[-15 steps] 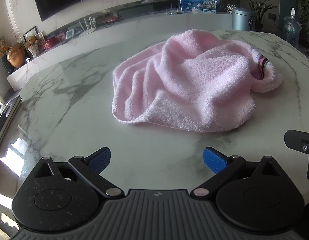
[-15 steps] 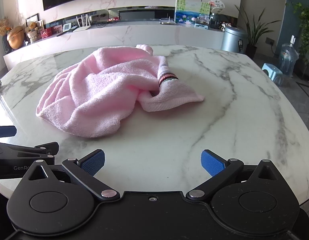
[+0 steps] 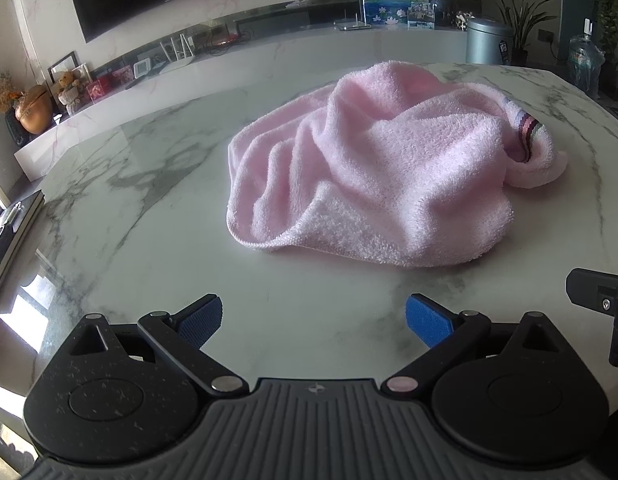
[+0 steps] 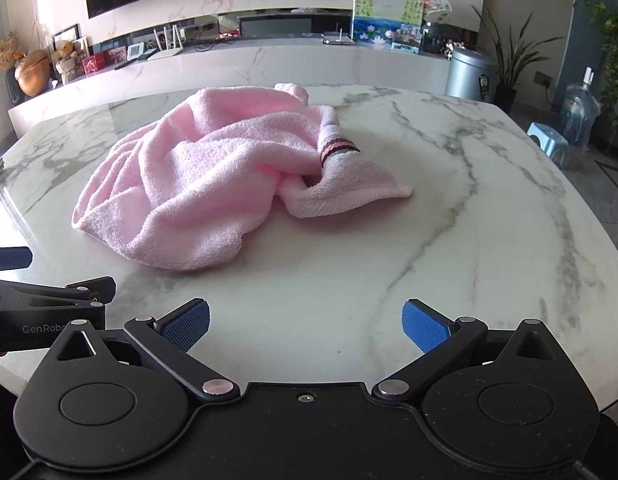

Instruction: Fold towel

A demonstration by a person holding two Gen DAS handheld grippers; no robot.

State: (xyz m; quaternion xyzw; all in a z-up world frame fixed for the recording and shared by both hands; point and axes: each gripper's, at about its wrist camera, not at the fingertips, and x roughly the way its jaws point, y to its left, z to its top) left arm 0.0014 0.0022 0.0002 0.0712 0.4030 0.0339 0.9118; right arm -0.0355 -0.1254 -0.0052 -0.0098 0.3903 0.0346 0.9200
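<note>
Marble table (image 3: 149,184) in a living room, pink towel (image 3: 381,176) lay crumpled mid-table, its underside and far edge hidden, left gripper (image 3: 313,317) and right gripper (image 4: 306,321) both spread wide, empty, short of the towel.

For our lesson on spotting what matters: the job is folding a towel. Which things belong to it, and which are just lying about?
Job: pink towel; left tool; right tool; marble table.

Lying about: metal bin; water bottle; teddy bear.
</note>
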